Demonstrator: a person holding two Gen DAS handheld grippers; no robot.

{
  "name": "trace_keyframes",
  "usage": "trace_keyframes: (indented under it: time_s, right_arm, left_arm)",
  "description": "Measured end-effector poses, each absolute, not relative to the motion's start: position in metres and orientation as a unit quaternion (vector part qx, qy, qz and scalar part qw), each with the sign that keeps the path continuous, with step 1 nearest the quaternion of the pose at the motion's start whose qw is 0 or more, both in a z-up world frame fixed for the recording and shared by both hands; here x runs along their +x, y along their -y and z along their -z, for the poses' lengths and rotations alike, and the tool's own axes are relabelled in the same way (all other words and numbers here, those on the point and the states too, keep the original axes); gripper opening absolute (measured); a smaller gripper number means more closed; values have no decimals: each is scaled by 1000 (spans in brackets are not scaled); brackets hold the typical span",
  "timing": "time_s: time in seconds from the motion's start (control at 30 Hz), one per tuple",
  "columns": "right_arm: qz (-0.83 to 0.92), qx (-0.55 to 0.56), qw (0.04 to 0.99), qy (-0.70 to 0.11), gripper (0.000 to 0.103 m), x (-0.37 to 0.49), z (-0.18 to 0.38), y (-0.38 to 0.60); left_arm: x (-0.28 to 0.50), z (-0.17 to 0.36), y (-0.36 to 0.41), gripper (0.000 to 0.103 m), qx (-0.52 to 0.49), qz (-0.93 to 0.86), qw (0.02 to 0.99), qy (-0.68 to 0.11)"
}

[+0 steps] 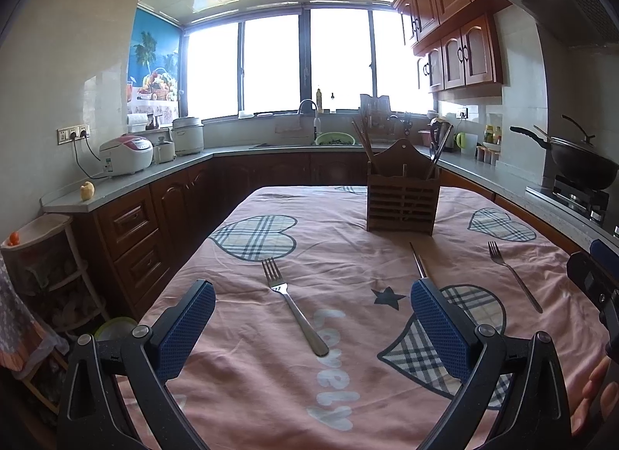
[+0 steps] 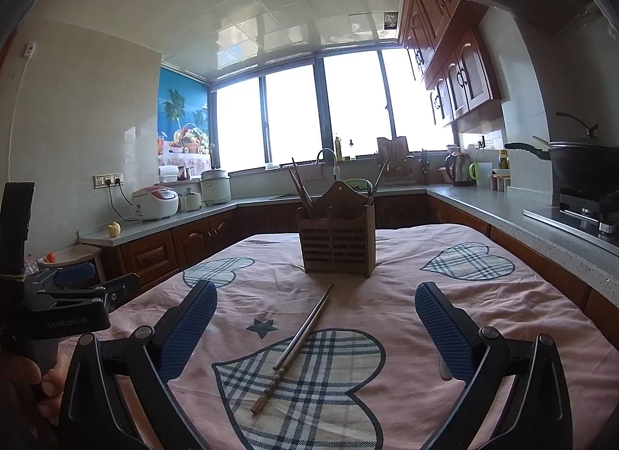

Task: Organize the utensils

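A brown wooden utensil holder (image 1: pixel 402 198) stands at the far middle of the table and holds several chopsticks; it also shows in the right wrist view (image 2: pixel 337 239). A steel fork (image 1: pixel 296 308) lies between the fingers of my open, empty left gripper (image 1: pixel 313 328). A second fork (image 1: pixel 514 276) lies to the right. A pair of chopsticks (image 2: pixel 298 345) lies between the fingers of my open, empty right gripper (image 2: pixel 315 328); its tip shows in the left wrist view (image 1: pixel 418 264). A utensil handle end (image 2: pixel 444 367) peeks out beside the right finger.
The table carries a pink cloth (image 1: pixel 348 241) with plaid hearts. Kitchen counters (image 1: pixel 127 183) run around the left, back and right. A wok (image 2: pixel 580 167) sits on the stove at the right. Rice cookers (image 1: pixel 125 156) stand at the left.
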State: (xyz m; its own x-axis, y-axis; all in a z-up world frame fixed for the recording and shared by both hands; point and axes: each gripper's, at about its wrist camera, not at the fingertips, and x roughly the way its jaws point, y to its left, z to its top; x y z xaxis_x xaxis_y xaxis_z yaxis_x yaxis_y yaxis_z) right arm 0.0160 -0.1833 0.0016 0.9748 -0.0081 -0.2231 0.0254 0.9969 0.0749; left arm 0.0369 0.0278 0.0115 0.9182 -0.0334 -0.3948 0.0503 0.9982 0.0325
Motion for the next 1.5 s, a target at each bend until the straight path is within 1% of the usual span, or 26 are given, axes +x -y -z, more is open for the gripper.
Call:
trace_keyframes:
  time_s: [1.5]
  right_arm:
    - [7,42,993,-109,103,13,-6,182]
  left_arm:
    - [30,-12,-18,102,24,21,980,-198]
